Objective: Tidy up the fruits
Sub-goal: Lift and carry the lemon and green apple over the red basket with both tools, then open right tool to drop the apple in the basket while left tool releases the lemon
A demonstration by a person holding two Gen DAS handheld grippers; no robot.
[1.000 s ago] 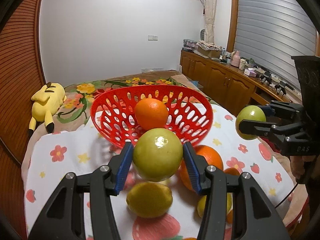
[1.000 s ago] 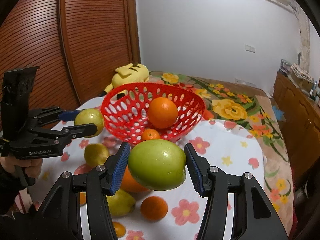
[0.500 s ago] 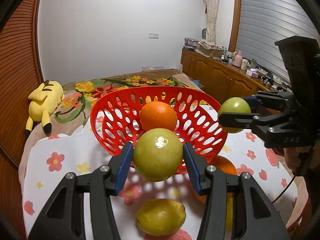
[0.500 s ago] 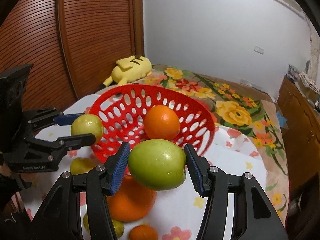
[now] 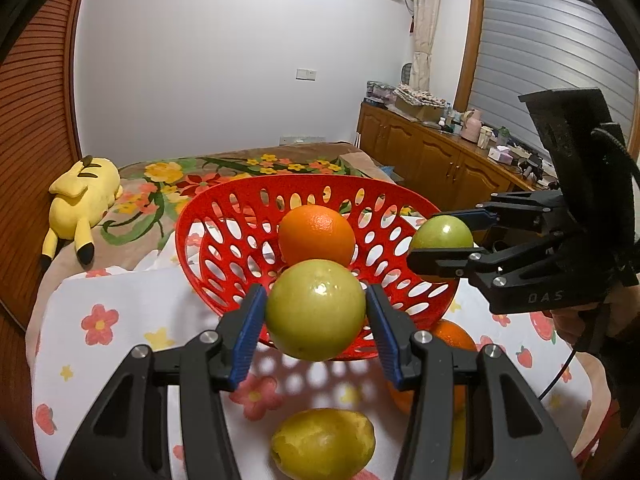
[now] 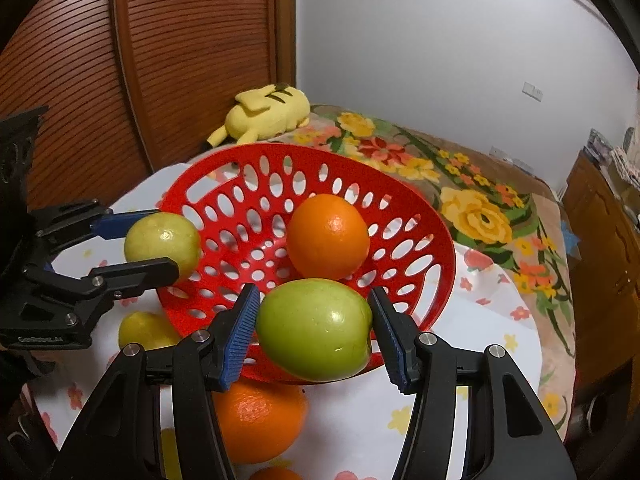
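A red perforated basket (image 5: 224, 240) (image 6: 436, 256) stands on the flowered tablecloth with one orange (image 5: 317, 235) (image 6: 328, 237) inside. My left gripper (image 5: 316, 320) is shut on a yellow-green round fruit (image 5: 315, 310), held at the basket's near rim. In the right wrist view that same gripper (image 6: 154, 246) and its fruit (image 6: 162, 244) hang at the basket's left rim. My right gripper (image 6: 314, 330) is shut on a green apple (image 6: 314, 330) over the basket's near rim. From the left wrist it shows at the basket's right rim, gripper (image 5: 438, 240) and apple (image 5: 440, 234).
Loose fruit lies on the cloth before the basket: a yellow lemon (image 5: 323, 444), a large orange (image 6: 260, 420) (image 5: 454, 340) and another yellow fruit (image 6: 146, 330). A yellow plush toy (image 5: 82, 196) lies on the bed behind. Wooden cabinets (image 5: 432, 160) line the right wall.
Both grippers have moved toward the basket with their fruits. The right gripper has come in from the side to the basket's rim; the basket looks larger and nearer in both views.
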